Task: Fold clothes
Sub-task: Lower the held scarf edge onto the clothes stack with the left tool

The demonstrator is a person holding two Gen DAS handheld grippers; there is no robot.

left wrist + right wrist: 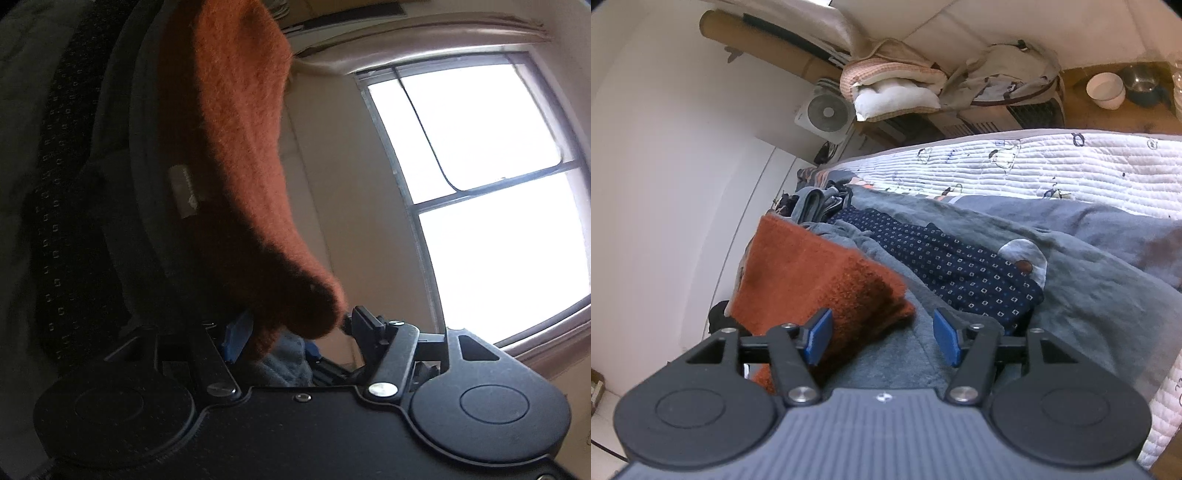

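- Rust-orange fuzzy garment (812,280): lies on a grey garment (894,354) on the bed, just ahead of my right tongs (881,338), its corner reaching in between the blue pads (818,338) from their left side.
- Right tongs: about half open; the left pad overlaps the orange corner, the right pad stands clear, nothing gripped.
- Left tongs (295,332): the orange garment's (236,147) end hangs into the gap; jaws parted midway; I cannot tell whether the pads press on it.
- Navy patterned cloth (960,266): beyond the right tongs, on grey bedding.
- White quilt (1071,170): farther back still.
- Window (480,184): right of the left tongs.
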